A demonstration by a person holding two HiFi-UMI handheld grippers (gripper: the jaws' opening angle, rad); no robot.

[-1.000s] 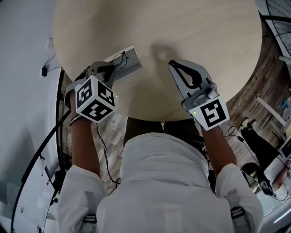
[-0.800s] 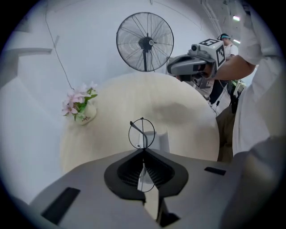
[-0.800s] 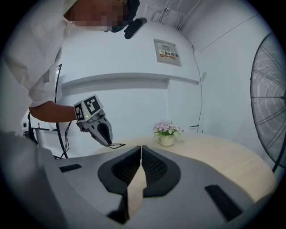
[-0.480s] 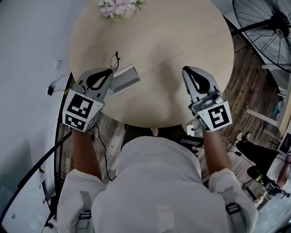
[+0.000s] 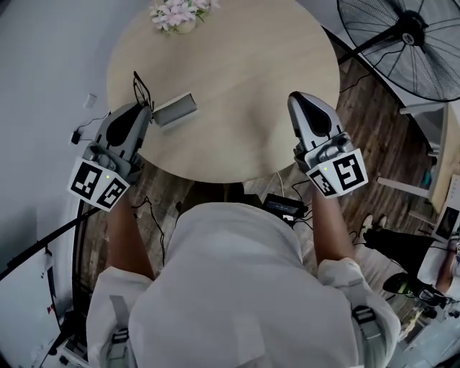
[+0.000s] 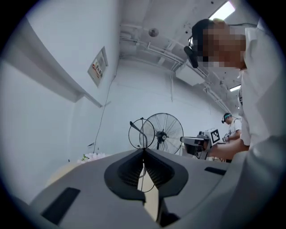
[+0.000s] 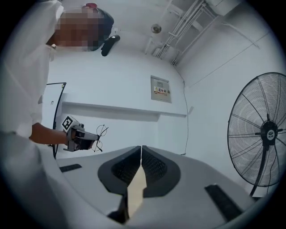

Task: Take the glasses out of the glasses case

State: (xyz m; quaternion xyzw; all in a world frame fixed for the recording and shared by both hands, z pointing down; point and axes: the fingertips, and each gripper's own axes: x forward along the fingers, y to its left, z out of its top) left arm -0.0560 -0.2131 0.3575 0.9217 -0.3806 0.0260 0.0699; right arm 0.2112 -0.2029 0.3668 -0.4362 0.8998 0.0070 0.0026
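The glasses point(image 6: 141, 133), a thin wire frame, are out of the case and up in the air. The left hand-held gripper point(image 6: 143, 153) has its jaws clamped on a slim part of the frame, and one lens stands above the tips. The glasses case point(image 5: 175, 110) lies on the counter point(image 5: 244, 65) near its left edge, just beside that gripper's tip. The right hand-held gripper point(image 7: 141, 150) has its jaws together with nothing between them. It hangs over the counter's near right edge, well apart from the case.

The grip looks like the weak point. It is a narrow pinch on thin wire, so a quick swing or tilt could let the frame pivot or slide free. Because the left gripper sits right at the counter's rim, a slip there would likely send the glasses to the floor rather than onto the wood. Squeezing harder to prevent that could bend the wire. Lowering them lens-first could scuff a lens. The flowers point(image 5: 176, 13) at the far rim seem safely out of the way.
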